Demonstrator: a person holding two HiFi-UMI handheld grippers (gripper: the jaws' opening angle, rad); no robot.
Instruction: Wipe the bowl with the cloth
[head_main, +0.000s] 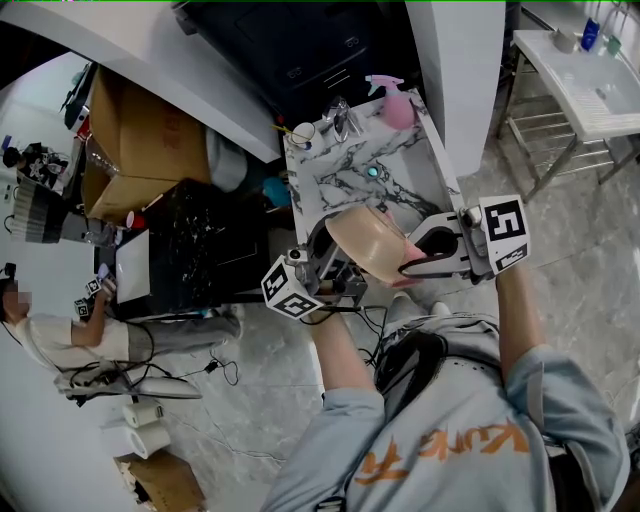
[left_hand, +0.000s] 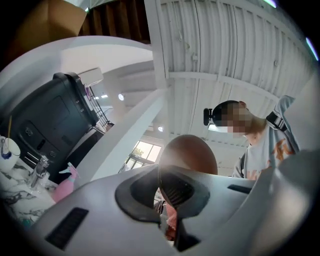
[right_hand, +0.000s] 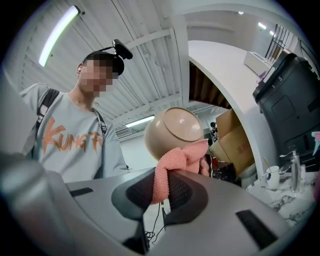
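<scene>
Bowl up between your two grippers, at the near end of the counter.
Your left gripper is on the bowl's left and your right gripper on its right, with the cloth touching the bowl. Mug, faucet and spray bottle line the counter's far end, and a cardboard box sits off left.

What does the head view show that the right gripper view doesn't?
Only the head view: black-and-white marker cubes on both grippers, white paper rolls on the floor. Only the right gripper view: the ribbed ceiling and long light tube. Both: the round tan bowl in the left gripper and the pink knitted cloth in the right gripper, touching it.
</scene>
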